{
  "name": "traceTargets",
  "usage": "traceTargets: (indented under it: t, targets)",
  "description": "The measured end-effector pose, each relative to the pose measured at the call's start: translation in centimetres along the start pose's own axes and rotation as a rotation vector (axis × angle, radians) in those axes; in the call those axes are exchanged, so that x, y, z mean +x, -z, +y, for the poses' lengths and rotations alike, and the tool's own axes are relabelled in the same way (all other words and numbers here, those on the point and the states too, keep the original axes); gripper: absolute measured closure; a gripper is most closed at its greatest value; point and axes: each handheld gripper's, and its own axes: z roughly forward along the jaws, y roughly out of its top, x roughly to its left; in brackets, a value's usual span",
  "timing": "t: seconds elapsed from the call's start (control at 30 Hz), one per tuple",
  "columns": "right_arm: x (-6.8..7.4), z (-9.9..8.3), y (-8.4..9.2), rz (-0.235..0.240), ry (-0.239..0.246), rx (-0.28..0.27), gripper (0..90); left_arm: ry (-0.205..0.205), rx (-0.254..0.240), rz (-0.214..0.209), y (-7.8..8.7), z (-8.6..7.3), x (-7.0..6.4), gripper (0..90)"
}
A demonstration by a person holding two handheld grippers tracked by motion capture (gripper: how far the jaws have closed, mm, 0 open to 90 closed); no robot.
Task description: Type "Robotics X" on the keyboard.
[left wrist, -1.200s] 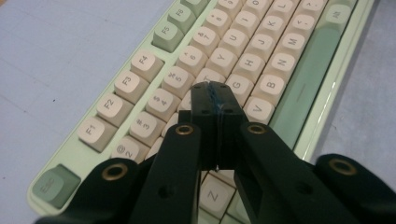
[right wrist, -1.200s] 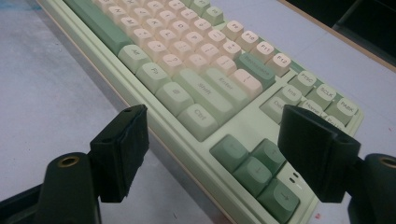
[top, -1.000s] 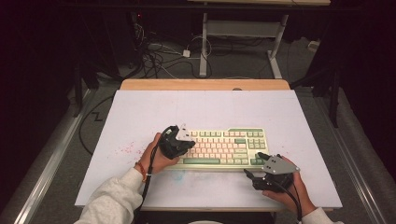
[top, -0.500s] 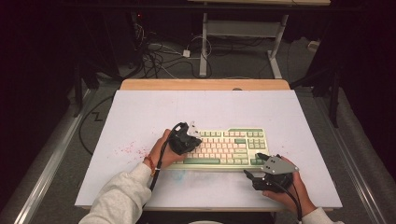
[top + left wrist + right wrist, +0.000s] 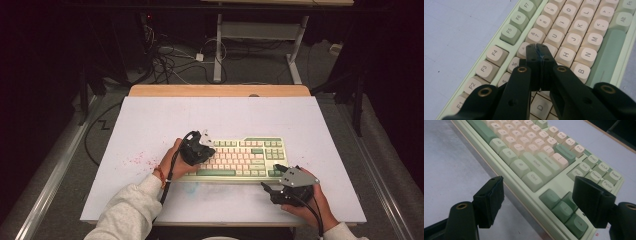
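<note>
A pale green keyboard [image 5: 250, 155] with cream and green keys lies across the near middle of the white table. My left gripper [image 5: 204, 146] hovers over its left key rows. In the left gripper view the left gripper [image 5: 539, 47] is shut with nothing between its jaws, and its tips sit just above the keys [image 5: 571, 41] near the number row. My right gripper [image 5: 267, 189] rests at the keyboard's near right corner. There the right gripper [image 5: 540, 197] stands open, one jaw in front of the keyboard [image 5: 534, 162] and one beside the arrow keys, touching nothing.
The white table top [image 5: 225, 115] has a wooden strip [image 5: 220, 90] along its far edge and red specks [image 5: 135, 160] to the left of the keyboard. Cables [image 5: 170, 55] and a desk frame [image 5: 260, 30] stand on the floor beyond the table.
My left gripper has shifted a little to the right, from the keyboard's left end to over its keys. The right gripper has stayed put.
</note>
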Motion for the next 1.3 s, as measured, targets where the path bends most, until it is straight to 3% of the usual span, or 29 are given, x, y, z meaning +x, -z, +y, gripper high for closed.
traceTargets:
  t: [0.33,0.87,1.03,1.23,1.3]
  targets:
    - [0.0,0.0,0.0,0.003,-0.008,0.001,26.5,-0.022,0.016,0.010,-0.2,0.1,-0.4,87.3]
    - [-0.1,0.1,0.1,-0.001,-0.010,-0.005,26.5,-0.025,-0.043,0.033,1.5,-0.1,-0.3,85.8]
    - [-0.1,0.1,0.1,0.003,-0.019,-0.009,26.7,-0.020,-0.096,0.053,2.7,-0.6,-0.3,85.3]
    - [-0.2,0.1,0.1,0.001,-0.020,-0.005,26.8,-0.038,-0.144,0.084,4.2,-2.3,-0.5,82.4]
    - [-0.2,0.1,0.1,-0.003,-0.025,-0.005,26.8,-0.040,-0.162,0.074,4.7,-3.0,-0.5,81.0]
